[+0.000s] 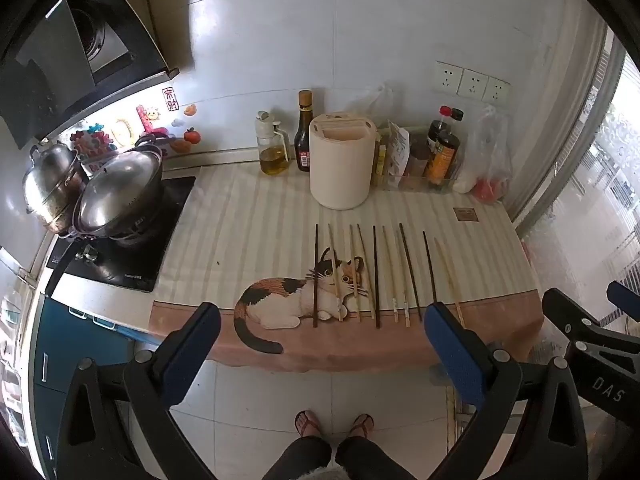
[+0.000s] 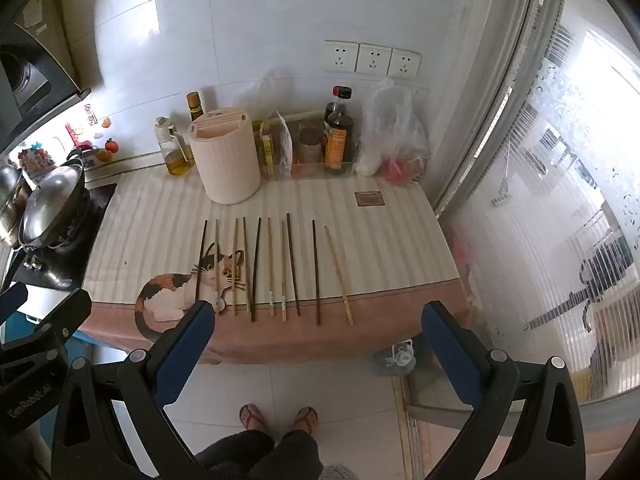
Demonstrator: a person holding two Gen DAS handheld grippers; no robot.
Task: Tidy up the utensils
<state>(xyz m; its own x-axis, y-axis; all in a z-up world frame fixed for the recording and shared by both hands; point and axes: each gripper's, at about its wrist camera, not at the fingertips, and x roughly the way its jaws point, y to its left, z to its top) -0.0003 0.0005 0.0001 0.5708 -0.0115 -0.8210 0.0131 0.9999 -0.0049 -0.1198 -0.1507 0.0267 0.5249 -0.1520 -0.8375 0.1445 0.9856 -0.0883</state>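
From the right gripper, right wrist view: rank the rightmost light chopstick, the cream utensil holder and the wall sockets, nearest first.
1. Rightmost light chopstick, on the cloth's near edge, just ahead of the open right gripper.
2. Cream utensil holder, farther back, left of centre.
3. Wall sockets, up on the back wall.

A striped cloth with a calico cat print [image 1: 280, 300] covers the desk [image 1: 400, 344] in a small tiled kitchen. Against the wall stand an oil dispenser [image 1: 273, 148], a dark sauce bottle [image 1: 304, 132], a clear tray of condiment jars [image 1: 424, 168] and a plastic bag [image 2: 394, 136] holding something red. Three wall sockets [image 2: 372, 58] sit above them. To the left, lidded steel pots [image 1: 120, 192] rest on a black cooktop [image 1: 120, 268] beneath a range hood [image 1: 80, 48]. Sandalled feet [image 2: 278, 418] show on the white floor tiles.
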